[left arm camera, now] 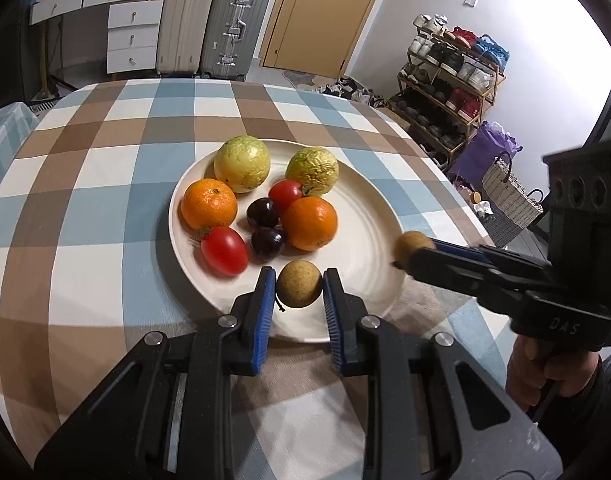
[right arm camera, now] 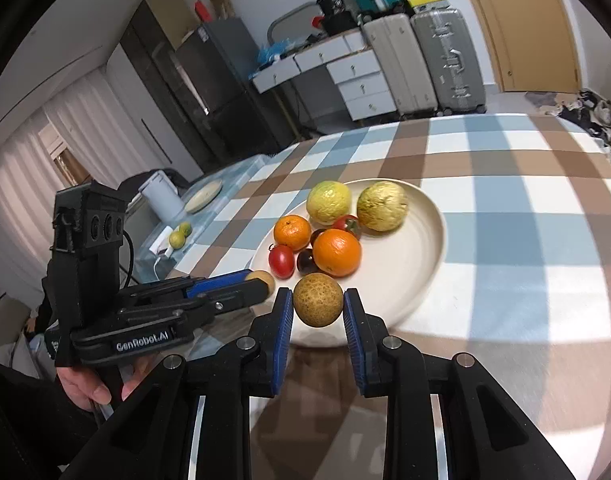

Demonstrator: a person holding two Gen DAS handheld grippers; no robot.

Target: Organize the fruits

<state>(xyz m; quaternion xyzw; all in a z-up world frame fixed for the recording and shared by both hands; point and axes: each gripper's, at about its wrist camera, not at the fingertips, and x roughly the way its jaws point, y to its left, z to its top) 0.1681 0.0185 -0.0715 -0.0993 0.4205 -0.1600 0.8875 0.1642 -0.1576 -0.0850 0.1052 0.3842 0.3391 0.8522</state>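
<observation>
So, biggest thing first: a table with a checked cloth (left arm camera: 105,168) in blue, brown and white, and on it a wide cream plate (left arm camera: 365,240) that's already mostly loaded; at about 12 o'clock on the plate sit two wrinkly yellow-green fruits (left arm camera: 242,163), then two oranges (left arm camera: 208,204), one at 9 o'clock and one near the middle; two red tomatoes (left arm camera: 224,250) and two dark cherries (left arm camera: 262,212) fill the gaps between them; the 3 o'clock side of the plate is bare. Now the claws: the left gripper (left arm camera: 299,292) is clenched on a small brown fruit (left arm camera: 298,284), hanging over the plate's 6 o'clock rim; the right gripper (right arm camera: 318,303) is clamped on a second brown fruit (right arm camera: 317,300), and in the left view it's out by the rim at roughly 4 o'clock; neither fruit is touching the plate as far as I can tell. My read is we're at the carry-in step, both hands bringing the last little fruits over together; what's next needs each claw lowered onto bare plate, keeping clear of the pile, and only then let go; these things are round, so dropping from height would probably send them rolling off the rim or into the tomatoes; I'd put them side by side to keep the pairs thing going.
</observation>
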